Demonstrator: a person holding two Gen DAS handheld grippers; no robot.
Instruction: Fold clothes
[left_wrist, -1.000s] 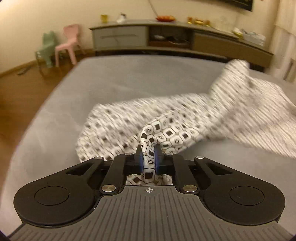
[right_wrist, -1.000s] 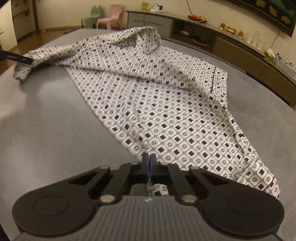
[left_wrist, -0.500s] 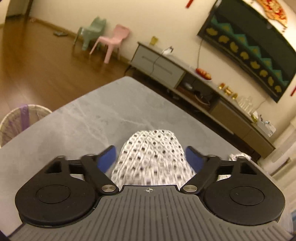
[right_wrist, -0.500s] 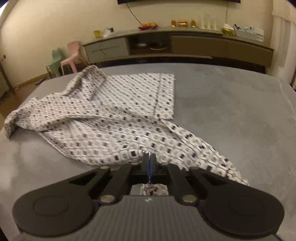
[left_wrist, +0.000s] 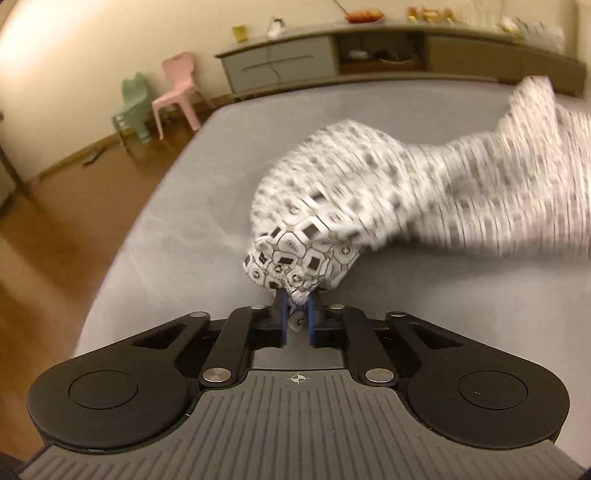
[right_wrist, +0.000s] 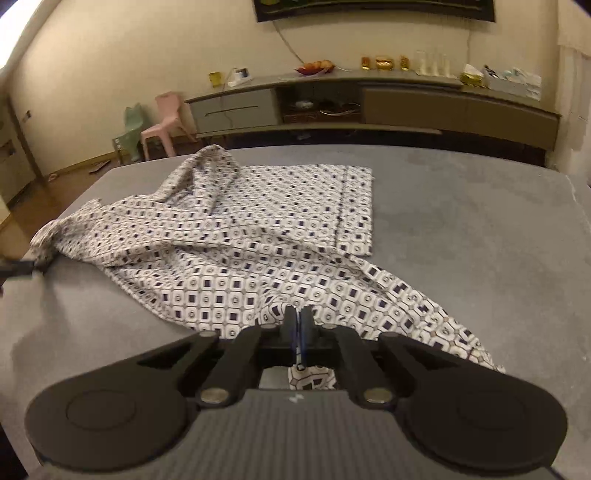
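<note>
The left gripper (left_wrist: 296, 314) pinches a bunched corner of the patterned shirt (right_wrist: 258, 236) between blue pads. The right gripper (right_wrist: 298, 332), jaws pressed together, clamps a thin hem. Ahead of both, the soft geometric-print cloth drapes rumpled across the matte grey table (right_wrist: 461, 221).

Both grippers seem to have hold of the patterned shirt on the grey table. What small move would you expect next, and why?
Probably draw the left gripper outward to the left, away from the right gripper. Both are shut on the shirt, which lies rumpled with a raised fold at its far left on the table; pulling it taut should flatten it for folding.
</note>
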